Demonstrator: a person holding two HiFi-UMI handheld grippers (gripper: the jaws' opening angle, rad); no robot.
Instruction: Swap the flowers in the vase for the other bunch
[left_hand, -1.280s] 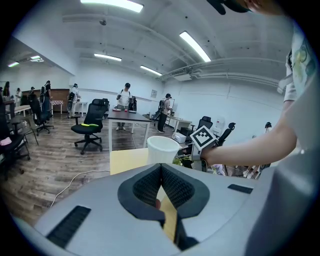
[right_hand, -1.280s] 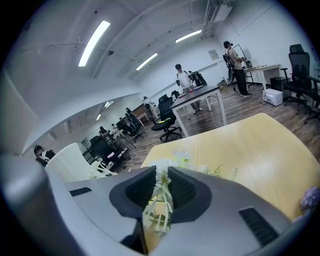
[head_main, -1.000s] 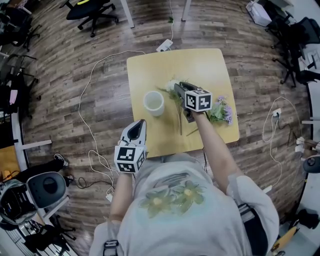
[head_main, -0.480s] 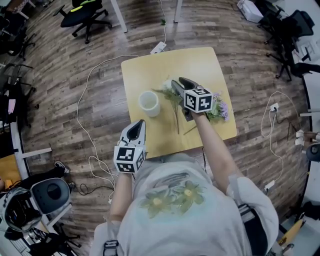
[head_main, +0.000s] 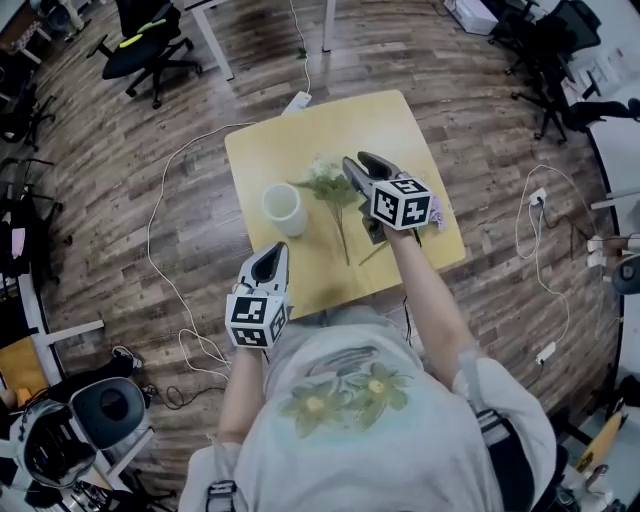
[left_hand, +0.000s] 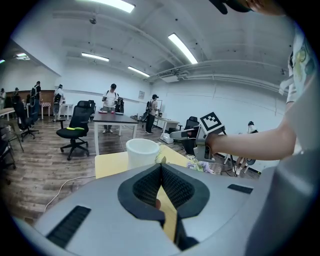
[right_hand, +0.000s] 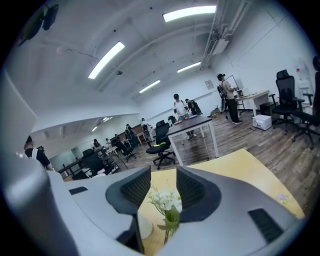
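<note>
Lifts the right gripper (head_main: 360, 165), jaws just opened and empty, off the white flowers (head_main: 325, 182), lying on the table (head_main: 300, 130) beside the empty vase (head_main: 284, 208); keeps the left gripper (head_main: 270, 256) closed on nothing. Purple bunch (head_main: 437, 211) next, probably.

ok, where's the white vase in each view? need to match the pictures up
Head view: the white vase stands left of centre on the table, left of the white flowers.
Left gripper view: the vase is at centre, just above the closed jaws.
Right gripper view: probably the pale sliver low between the open jaws, left of the flowers; mostly hidden.
Shared landmark: the yellow table, in all three views.
</note>
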